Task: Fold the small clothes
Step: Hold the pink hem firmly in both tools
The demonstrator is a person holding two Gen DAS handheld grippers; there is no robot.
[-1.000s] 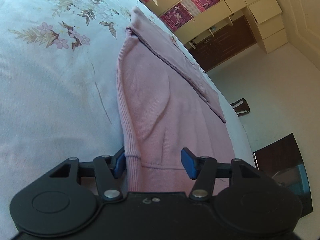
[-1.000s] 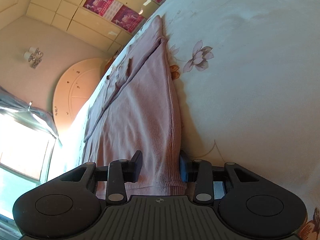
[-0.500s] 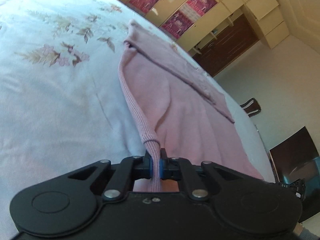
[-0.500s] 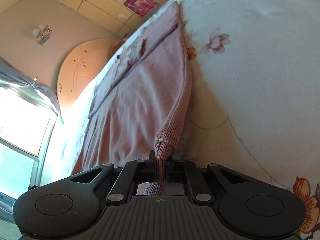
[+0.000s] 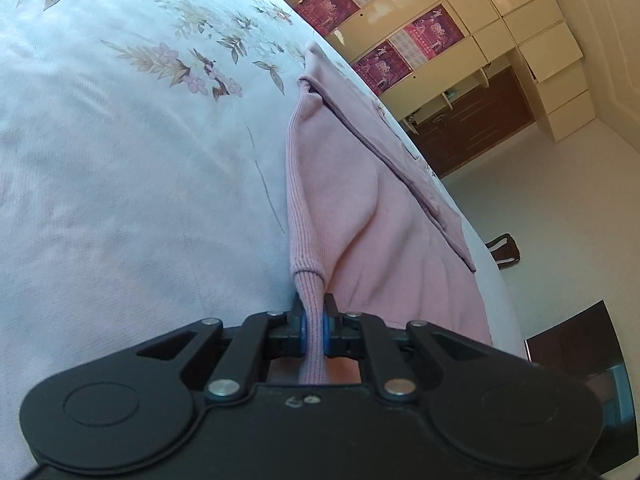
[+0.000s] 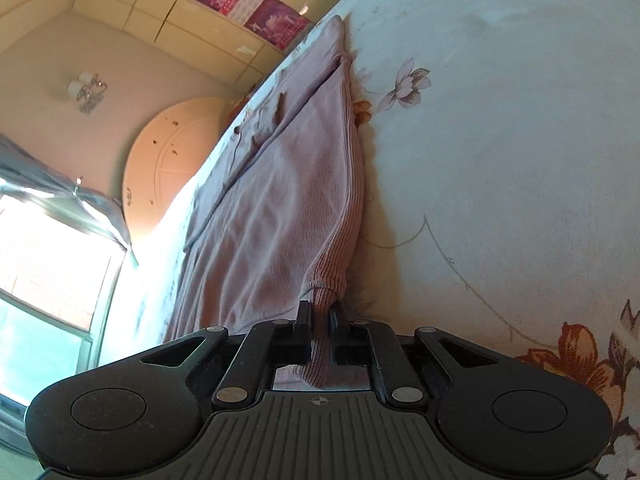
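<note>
Seen from each side, the pink knit garment [image 5: 384,240] lies spread along the floral bed sheet [image 5: 120,200], near the edge of the bed, with one flap already folded across its far end. Left gripper [image 5: 314,326]: jaws drawn together and clamped on a bunched corner of the ribbed hem, the cloth pinched into a narrow rope that rises slightly off the sheet. Right gripper [image 6: 320,330]: likewise closed on the opposite hem corner of the garment [image 6: 288,200], with a tongue of ribbing poking back through the jaws. The fabric appears soft, light and limp; it drapes in loose ridges from each pinch and would sag in the middle if lifted, so the two holds probably need to move together and stay spread to keep the hem taut. The ribbed border looks thicker and less slippery than the body cloth, which makes these corners a sensible place to grip. Too shallow a bite might let the knit creep out under its own drag across the sheet. A cabinet wall with red posters [image 5: 424,36] stands beyond the bed.
</note>
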